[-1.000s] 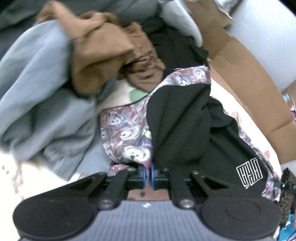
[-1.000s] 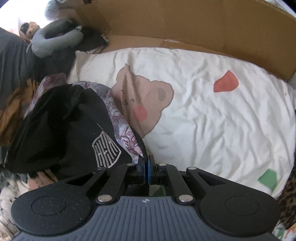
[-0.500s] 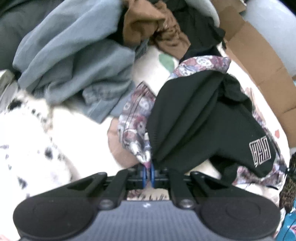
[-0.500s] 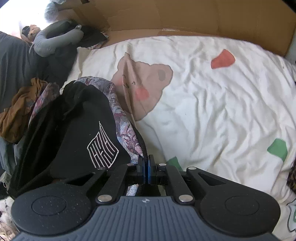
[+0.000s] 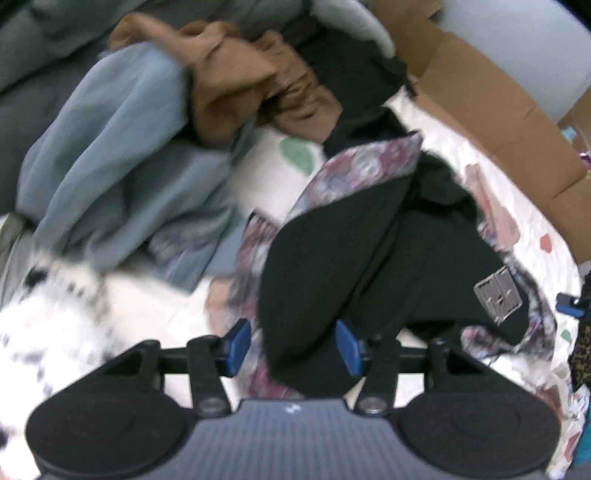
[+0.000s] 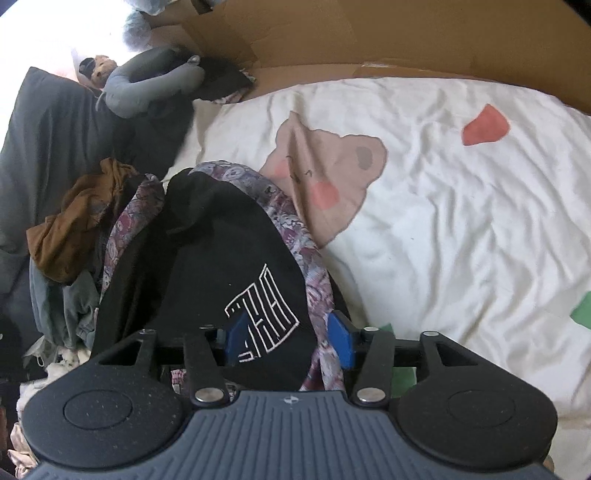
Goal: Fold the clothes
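A black garment (image 5: 369, 258) with a white line logo and a patterned purple lining lies bunched on the white printed bedsheet (image 6: 461, 221). My left gripper (image 5: 293, 349) is open, its blue pads either side of the garment's near fold. In the right wrist view the same black garment (image 6: 221, 266) shows its logo close to the camera. My right gripper (image 6: 290, 341) is open too, with the logo edge and lining lying between its blue pads. The left wrist view is blurred.
A heap of unfolded clothes lies to the left: light blue garments (image 5: 122, 177), a brown garment (image 5: 243, 85) and dark grey fabric (image 6: 48, 155). A grey neck pillow (image 6: 147, 85) sits at the back. Cardboard walls (image 6: 369, 33) border the bed's far side.
Both grippers have gone from shut on the black garment to open, letting it rest on the bed. The left wrist view has swung back towards the clothes heap.
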`<state>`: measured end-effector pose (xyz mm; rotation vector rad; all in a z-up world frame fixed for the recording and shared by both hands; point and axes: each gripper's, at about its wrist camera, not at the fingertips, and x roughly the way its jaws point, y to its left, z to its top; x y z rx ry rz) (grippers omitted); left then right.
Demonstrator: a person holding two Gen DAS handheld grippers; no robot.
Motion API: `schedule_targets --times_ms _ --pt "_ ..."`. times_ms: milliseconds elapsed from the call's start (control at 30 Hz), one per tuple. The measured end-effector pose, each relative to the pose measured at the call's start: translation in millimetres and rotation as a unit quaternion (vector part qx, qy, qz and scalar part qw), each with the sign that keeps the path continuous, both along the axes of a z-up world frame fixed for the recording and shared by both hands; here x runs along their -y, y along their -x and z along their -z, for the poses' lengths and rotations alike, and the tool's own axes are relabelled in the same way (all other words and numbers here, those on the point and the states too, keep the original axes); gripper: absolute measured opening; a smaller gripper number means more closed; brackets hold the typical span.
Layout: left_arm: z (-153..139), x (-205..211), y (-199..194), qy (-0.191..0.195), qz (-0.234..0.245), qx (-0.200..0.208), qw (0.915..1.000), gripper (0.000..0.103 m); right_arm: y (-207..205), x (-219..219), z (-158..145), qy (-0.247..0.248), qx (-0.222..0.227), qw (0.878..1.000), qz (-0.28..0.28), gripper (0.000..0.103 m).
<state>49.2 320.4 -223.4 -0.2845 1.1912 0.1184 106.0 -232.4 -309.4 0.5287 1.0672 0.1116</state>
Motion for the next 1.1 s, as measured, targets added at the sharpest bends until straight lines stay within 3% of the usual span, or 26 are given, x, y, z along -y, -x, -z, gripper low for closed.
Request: schedule_targets --times_ms 467,767,1033,1100 --pt "29.8 31.8 -139.2 -0.028 0.056 0.081 0.9947 0.060 -49.5 15.2 31.5 -0.007 -0.034 0.999 0.004 0.058" --pt "52.8 57.8 -208.1 -0.016 0.111 0.107 0.9879 0.060 -85.4 4.6 47.8 0.019 -0.046 0.999 -0.014 0.057" --pt "84.1 79.5 -238.0 -0.011 0.171 0.096 0.9806 0.061 -111.0 6.0 61.7 0.001 -0.068 0.998 -0.010 0.057" --pt "92.0 81.0 -240.9 -0.014 0.175 0.089 0.9804 0.057 -114.1 3.6 69.5 -0.003 -0.081 0.997 -0.010 0.057"
